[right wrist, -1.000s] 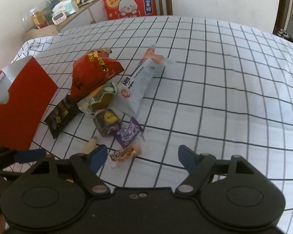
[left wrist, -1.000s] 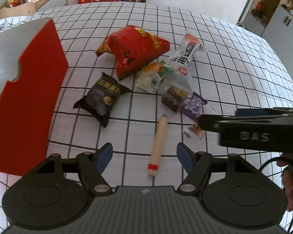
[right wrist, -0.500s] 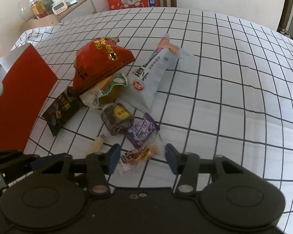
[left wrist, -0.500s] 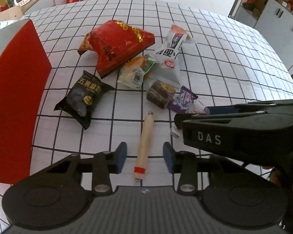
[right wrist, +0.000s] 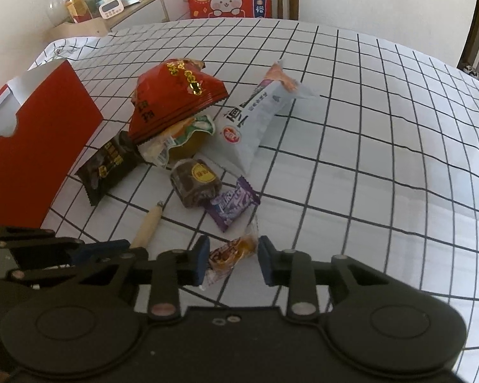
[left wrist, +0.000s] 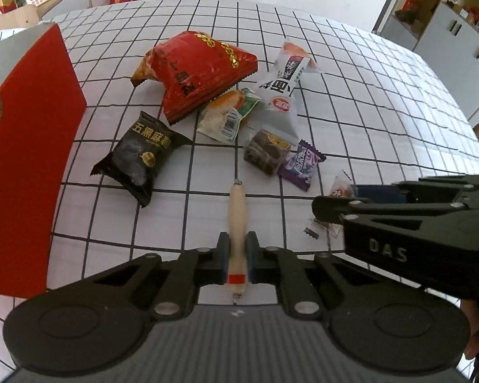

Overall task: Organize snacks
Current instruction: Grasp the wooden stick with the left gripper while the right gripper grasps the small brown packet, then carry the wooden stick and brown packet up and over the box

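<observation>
Left claw (left wrist: 238, 257) is pinched tight on the sausage stick (left wrist: 237, 214), clamping it near the red-banded end, with the rest of the stick pointing off toward 12 o'clock across the checked bench (left wrist: 367, 121).

Right claw (right wrist: 230, 263) is closing around the little orange candy (right wrist: 231, 250). The wrapper sits between the blue pads, but there's a visible gap on the right side, so no real grip.

The rest of the snack pile sits at 12 o'clock from both claws: big red bag (left wrist: 198, 73) at the back, white pouch (left wrist: 284, 92) just beside it at 3 o'clock, black packet (left wrist: 140, 156) around 10, brown cake (left wrist: 266, 151) touching the purple candy (left wrist: 301, 164). The red box (left wrist: 28, 146) stands off at 9 o'clock, apart from the pile.
</observation>
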The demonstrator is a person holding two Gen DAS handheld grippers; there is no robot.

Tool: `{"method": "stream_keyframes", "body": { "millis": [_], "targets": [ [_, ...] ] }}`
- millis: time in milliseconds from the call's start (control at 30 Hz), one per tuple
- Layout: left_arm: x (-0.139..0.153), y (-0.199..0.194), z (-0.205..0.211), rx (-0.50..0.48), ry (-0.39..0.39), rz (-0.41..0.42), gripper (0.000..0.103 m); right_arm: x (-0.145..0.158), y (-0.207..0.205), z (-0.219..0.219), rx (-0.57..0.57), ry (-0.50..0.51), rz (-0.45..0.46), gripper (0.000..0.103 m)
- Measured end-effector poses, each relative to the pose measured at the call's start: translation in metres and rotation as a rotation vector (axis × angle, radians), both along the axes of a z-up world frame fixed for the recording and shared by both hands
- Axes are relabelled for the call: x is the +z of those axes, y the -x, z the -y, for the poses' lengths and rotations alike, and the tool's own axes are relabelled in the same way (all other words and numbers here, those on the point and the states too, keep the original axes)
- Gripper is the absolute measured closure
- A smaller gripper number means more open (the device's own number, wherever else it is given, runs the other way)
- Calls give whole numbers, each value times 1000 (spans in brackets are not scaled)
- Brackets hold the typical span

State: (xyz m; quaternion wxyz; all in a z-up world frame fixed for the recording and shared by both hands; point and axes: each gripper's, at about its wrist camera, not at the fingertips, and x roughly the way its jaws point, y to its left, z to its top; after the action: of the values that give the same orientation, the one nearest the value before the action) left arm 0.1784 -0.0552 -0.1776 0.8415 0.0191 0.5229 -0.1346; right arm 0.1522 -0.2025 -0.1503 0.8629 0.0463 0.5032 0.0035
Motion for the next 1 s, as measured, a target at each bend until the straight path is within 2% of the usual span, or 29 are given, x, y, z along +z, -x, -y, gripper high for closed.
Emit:
{"method": "stream_keyframes", "body": {
  "millis": [400,1000],
  "targets": [
    [23,14,-19,40,36,7,94,33,30,-3,69,-9,58,76],
    [86,41,-70,111,96,59,94,84,46,-41,196,-31,129,75]
  ]
}}
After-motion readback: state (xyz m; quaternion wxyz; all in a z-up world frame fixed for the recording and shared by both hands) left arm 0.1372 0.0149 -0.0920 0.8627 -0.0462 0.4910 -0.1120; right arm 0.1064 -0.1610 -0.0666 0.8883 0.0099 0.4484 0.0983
